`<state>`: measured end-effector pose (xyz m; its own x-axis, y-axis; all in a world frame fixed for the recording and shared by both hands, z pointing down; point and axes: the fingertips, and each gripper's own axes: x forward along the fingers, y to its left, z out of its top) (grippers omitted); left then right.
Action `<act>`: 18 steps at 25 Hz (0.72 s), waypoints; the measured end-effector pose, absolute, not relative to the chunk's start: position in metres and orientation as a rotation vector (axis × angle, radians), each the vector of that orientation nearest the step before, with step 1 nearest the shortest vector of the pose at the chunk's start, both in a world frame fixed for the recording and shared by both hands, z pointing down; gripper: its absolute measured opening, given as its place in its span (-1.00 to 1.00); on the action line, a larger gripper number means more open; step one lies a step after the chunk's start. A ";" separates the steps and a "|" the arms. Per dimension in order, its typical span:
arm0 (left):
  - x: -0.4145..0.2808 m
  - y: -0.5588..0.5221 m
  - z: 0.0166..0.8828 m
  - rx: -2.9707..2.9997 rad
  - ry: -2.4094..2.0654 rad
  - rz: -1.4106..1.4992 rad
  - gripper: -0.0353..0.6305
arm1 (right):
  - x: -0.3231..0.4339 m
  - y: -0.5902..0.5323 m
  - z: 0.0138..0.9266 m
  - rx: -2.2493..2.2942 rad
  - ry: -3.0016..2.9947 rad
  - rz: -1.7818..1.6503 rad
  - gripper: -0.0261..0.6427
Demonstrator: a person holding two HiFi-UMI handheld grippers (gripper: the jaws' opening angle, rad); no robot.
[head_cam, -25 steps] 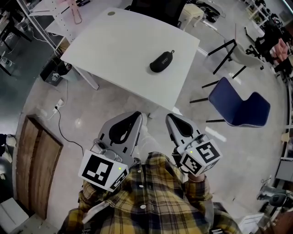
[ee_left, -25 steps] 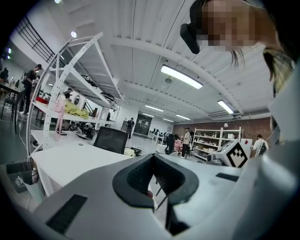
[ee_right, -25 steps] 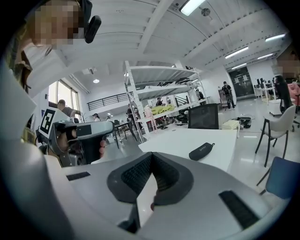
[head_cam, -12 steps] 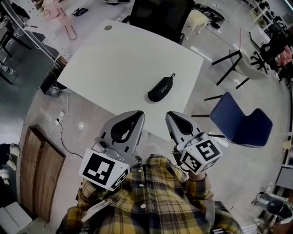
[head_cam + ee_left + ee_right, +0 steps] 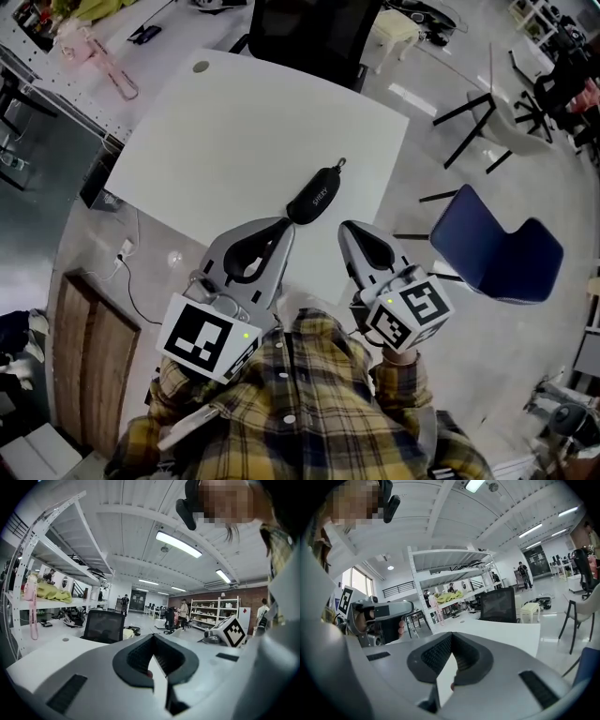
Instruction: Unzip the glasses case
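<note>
Head view: glasses case lies by the table's near edge. Left gripper and right gripper are short of it. It looks light, semi-rigid and slide-prone: pin the body and take the zip pull.
Left gripper view: jaws together, empty.
Right gripper view: same.

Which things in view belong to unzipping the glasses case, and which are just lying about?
Job: glasses case, the white table under it, left gripper, right gripper, both shut and empty.
Lying about: blue chair, black office chair, wooden panel on the floor.
</note>
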<state>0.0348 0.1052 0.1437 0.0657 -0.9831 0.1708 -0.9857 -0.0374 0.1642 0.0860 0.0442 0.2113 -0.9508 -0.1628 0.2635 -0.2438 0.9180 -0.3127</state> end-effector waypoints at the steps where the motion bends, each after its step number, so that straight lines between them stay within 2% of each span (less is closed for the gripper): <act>1: 0.035 0.103 0.145 2.107 -1.991 0.022 -0.87 | 0.087 0.042 0.212 0.313 -2.845 0.512 -0.93; 18: 0.013 0.034 0.158 2.362 -1.634 0.016 -0.87 | 0.088 0.014 0.231 0.727 -2.756 0.569 -0.93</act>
